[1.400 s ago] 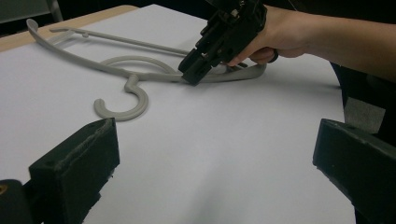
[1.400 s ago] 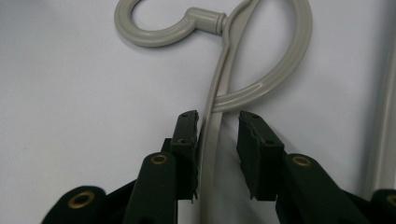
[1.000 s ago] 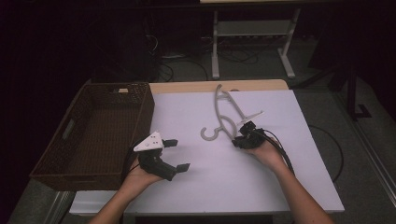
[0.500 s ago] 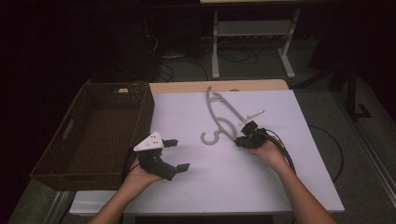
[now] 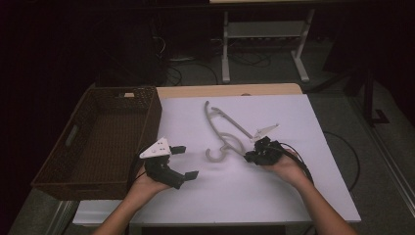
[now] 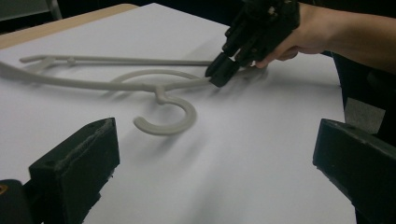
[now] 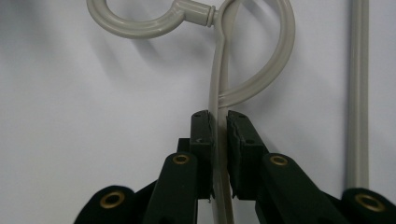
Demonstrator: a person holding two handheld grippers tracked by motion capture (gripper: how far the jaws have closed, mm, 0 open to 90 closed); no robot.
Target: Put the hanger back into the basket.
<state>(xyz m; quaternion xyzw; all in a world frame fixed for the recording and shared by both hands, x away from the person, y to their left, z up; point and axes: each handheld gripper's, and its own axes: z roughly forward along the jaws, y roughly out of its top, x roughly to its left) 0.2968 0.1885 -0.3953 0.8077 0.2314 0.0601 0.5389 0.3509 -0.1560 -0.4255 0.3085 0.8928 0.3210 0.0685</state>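
A grey plastic clothes hanger [image 5: 222, 132] lies flat on the white table [image 5: 293, 186], its hook [image 5: 215, 155] toward me. My right gripper [image 5: 250, 157] is shut on one thin arm of the hanger, close to the hook. In the right gripper view the pads [image 7: 203, 133] pinch the hanger's arm just below its loop [image 7: 140, 29]. My left gripper [image 5: 187, 161] stands open with nothing between its jaws, near the table's left side, beside the basket. In the left gripper view the left gripper [image 6: 215, 172] faces the hanger [image 6: 93, 85] and the right gripper [image 6: 219, 74].
A dark wicker basket [image 5: 151, 112] stands at the table's left edge, with nothing seen inside it. A metal stand [image 5: 264, 34] and cables are on the floor beyond the table. A cable trails from the right gripper off the table's right side.
The hanger's far end has swung to the left with the right gripper still shut on it. The left gripper has stayed put.
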